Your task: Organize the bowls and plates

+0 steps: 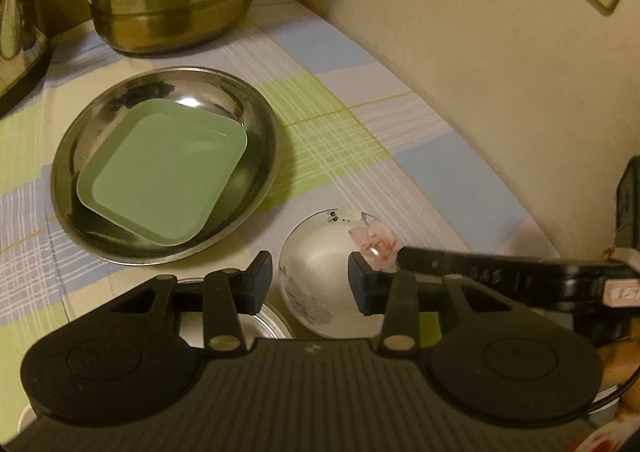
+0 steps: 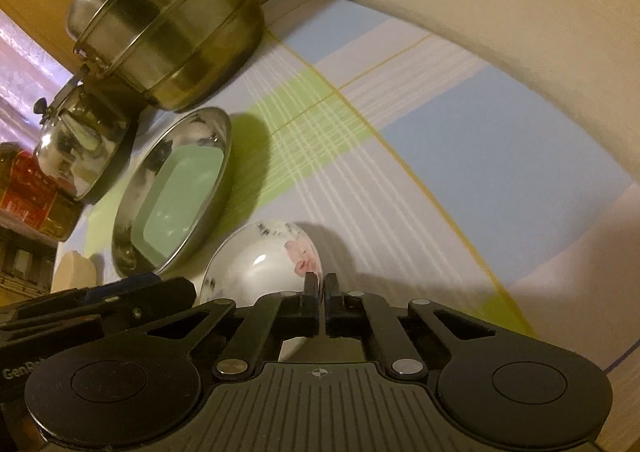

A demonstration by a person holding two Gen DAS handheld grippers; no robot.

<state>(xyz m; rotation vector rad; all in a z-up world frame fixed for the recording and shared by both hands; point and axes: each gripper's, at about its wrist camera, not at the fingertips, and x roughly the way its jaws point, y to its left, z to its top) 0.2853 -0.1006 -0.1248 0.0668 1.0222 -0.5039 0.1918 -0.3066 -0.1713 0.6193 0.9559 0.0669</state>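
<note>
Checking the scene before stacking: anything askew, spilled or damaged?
Nothing spilled or broken. The green square plate lies a bit crooked inside the steel dish. The right hand-held gripper pinches the floral bowl by its rim.

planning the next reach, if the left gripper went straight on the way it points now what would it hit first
Most likely the white floral ceramic bowl, which lies just ahead between the open fingers of the left gripper. The right gripper already pinches its rim. Depth is hard to judge; beyond it is the checked tablecloth.

Both wrist cameras look steeply down along their fingers, close over the table (image 1: 360, 123). Both views share the white bowl (image 1: 320, 272), steel plate (image 1: 260, 155), and the pot (image 1: 168, 3) at the far corner.
</note>
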